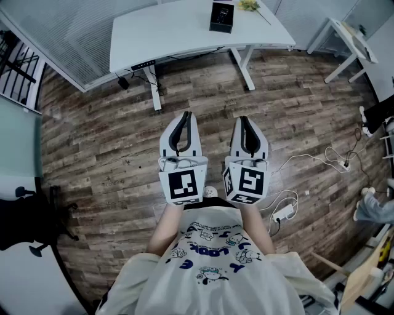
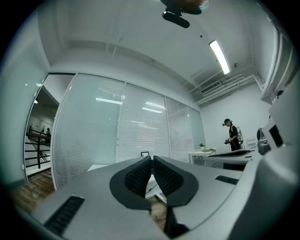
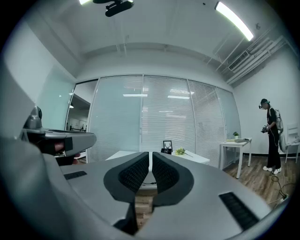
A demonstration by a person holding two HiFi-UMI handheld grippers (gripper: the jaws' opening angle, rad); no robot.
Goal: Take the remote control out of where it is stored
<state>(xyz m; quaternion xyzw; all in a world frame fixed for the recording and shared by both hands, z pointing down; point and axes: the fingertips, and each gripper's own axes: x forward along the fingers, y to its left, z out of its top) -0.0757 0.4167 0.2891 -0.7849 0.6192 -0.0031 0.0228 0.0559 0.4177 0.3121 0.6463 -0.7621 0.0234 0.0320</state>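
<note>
Remote control: hunted for across every view, found in none, so could not place it.

Head view first. Held the left grey two-jaw gripper (image 1: 186, 115) and the right grey two-jaw gripper (image 1: 244, 119) side by side, close to the body, above the brown wood-plank floor (image 1: 104, 141). Pointed both toward the white rectangular desk (image 1: 172, 34), well apart from it. Spotted a small black box-like stand (image 1: 221, 17) and a yellow-green sprig (image 1: 248, 5) near the desk's far edge. Could not tell whether either hid anything.

Over to the left gripper view. Showed ribbed black pads (image 2: 139, 177) meeting at the tips, clenched on nothing at all. Caught only the frosted glass wall with white blinds (image 2: 117, 126) beyond.

On to the right gripper view. Same story: clenched tight, empty. Looked straight over the tips at the desk, with stand and sprig just above them. Picked out a distant person (image 3: 271, 136) standing far off to the right, no part of this.

Judged the step as the very opening: nothing reached, nothing touched, storage place not yet identified. Called next for closing on the desk, finding where the remote sat, then releasing one pair of jaws before any grab. Looked likeliest to start with that black stand, though only as a guess.
</note>
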